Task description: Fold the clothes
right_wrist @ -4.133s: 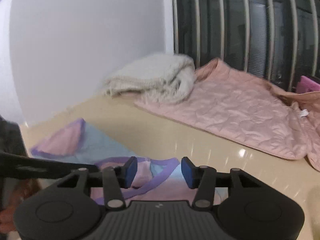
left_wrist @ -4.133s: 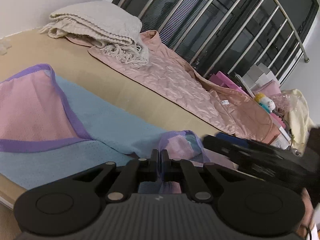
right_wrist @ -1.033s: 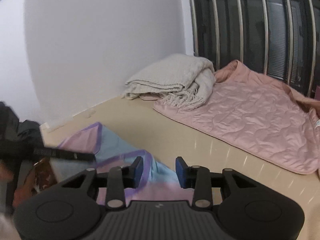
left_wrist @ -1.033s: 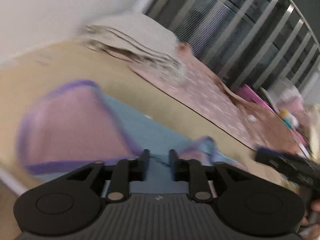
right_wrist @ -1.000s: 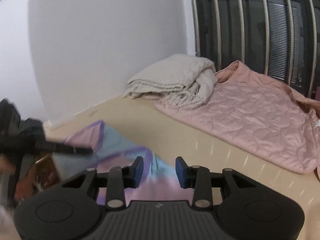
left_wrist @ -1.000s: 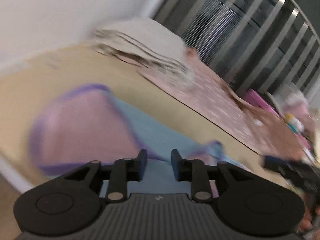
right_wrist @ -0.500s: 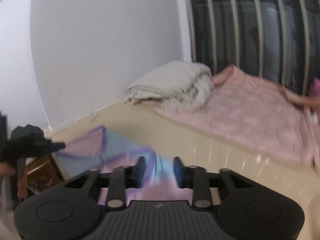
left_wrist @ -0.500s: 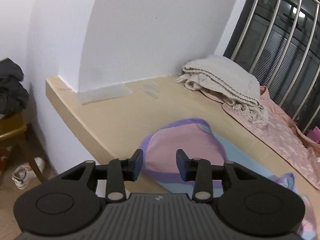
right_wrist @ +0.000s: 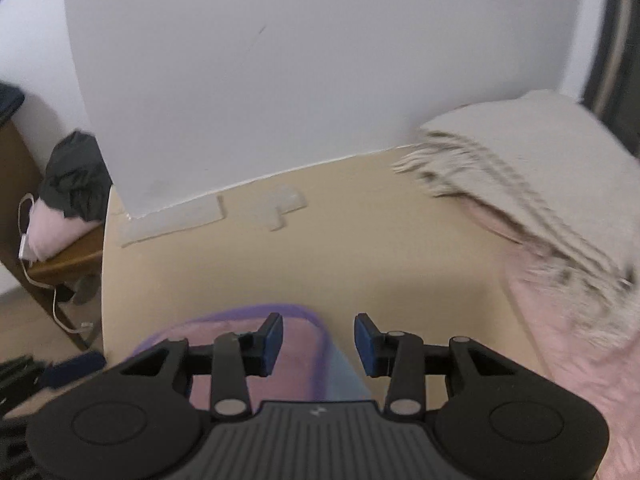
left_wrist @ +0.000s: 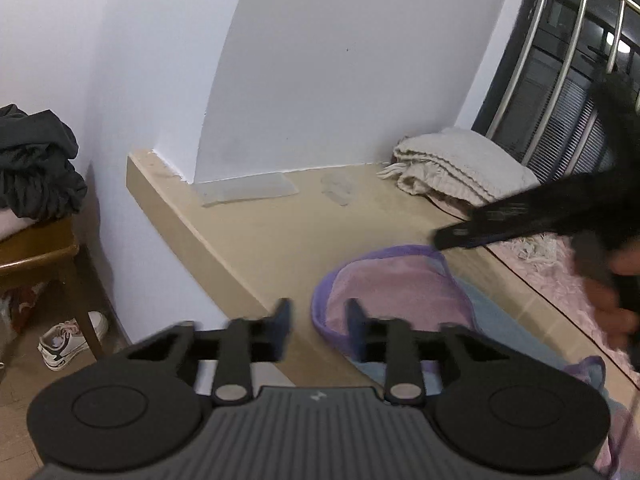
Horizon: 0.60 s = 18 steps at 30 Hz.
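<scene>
Both jaws spread empty, left gripper (left_wrist: 318, 330) and right gripper (right_wrist: 319, 339) above the motion-blurred pink-and-blue garment (left_wrist: 394, 286), partly hidden

The left gripper (left_wrist: 316, 326) was matte black, its ribbed grey housing filling the bottom of the frame with a small pale logo at centre. Two round discs sat at the lower corners, and a silver screw marked each finger arm. The right gripper (right_wrist: 319, 340) was built the same, but its finger pads (right_wrist: 273, 338) showed blue. At the right edge of the left view, the other gripper appeared as a blurred black bar.
</scene>
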Available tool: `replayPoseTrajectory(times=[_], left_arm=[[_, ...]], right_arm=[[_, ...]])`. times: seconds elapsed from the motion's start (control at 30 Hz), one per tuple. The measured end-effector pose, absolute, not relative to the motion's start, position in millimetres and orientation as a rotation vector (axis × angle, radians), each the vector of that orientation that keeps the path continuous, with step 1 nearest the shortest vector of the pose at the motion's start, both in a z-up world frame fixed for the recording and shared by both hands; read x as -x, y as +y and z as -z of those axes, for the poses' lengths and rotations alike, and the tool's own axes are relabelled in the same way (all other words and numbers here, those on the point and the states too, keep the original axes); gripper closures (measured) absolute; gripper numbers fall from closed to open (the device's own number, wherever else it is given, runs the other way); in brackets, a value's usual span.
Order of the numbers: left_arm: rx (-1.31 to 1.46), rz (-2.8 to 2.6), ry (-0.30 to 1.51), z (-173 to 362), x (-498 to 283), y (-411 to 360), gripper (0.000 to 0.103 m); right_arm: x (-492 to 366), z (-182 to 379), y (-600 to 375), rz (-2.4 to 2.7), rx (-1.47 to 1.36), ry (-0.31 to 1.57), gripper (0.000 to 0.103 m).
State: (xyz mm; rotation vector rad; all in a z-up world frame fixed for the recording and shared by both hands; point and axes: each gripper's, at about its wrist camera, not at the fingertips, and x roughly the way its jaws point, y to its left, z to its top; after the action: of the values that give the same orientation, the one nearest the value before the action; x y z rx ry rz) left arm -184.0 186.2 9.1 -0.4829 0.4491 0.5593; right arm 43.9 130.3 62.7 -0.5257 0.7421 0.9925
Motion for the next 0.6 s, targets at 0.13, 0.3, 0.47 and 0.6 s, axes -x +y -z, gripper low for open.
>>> replayPoseTrajectory(times=[0.13, 0.3, 0.47, 0.6], left_arm=[[0.475, -0.555, 0.46, -9.0, 181.3, 184.7, 0.079], [0.471, -0.505, 0.483, -10.2, 175.2, 179.9, 0.083], [0.497, -0.438, 0.504, -8.7, 161.2, 182.2, 0.101], [0.504, -0.371, 0.465, -24.9, 127.5, 190.6, 0.101]], right_arm=[[-43.1, -42.0, 167.7, -0.988, 0.585, 0.776, 0.065], [-46.8, -34.7, 158.0, -0.996, 0.561, 0.811, 0.081], [-50.8, -35.9, 145.8, -0.94, 0.531, 0.808, 0.1], [-67.8, -53.5, 112.8, -0.824, 0.415, 0.781, 0.101]])
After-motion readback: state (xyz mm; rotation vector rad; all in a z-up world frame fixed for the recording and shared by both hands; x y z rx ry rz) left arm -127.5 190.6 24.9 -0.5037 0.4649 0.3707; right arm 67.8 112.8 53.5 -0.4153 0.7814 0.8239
